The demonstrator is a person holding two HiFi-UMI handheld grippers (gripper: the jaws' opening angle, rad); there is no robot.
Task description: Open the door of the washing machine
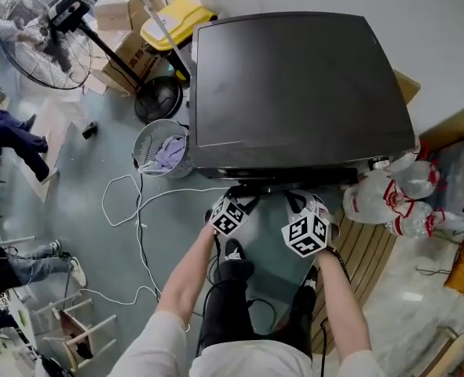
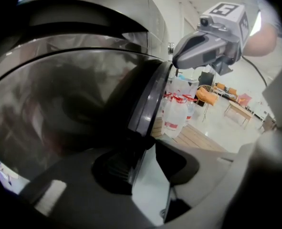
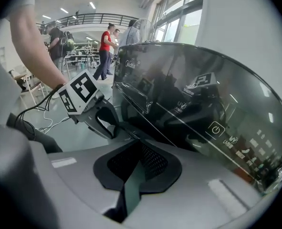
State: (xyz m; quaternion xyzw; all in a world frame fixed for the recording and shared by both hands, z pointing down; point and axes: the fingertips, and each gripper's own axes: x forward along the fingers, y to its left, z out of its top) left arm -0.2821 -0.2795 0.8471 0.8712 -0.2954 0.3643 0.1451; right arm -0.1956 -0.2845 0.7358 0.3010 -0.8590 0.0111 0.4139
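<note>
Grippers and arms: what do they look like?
The left gripper and right gripper are grey plastic with black meshed pads; each carries a white cube with black square markers and trails a black cable. The person wears white short sleeves.

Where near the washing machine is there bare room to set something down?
The washing machine top is bare. Floor left of the basket and white cable is free. Crowded: water bottles and wooden slats on the right.

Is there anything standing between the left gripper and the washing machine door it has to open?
Nothing visible stands in the way. The left gripper is at the door: the door's dark rim reaches into the gap between its open jaws.
</note>
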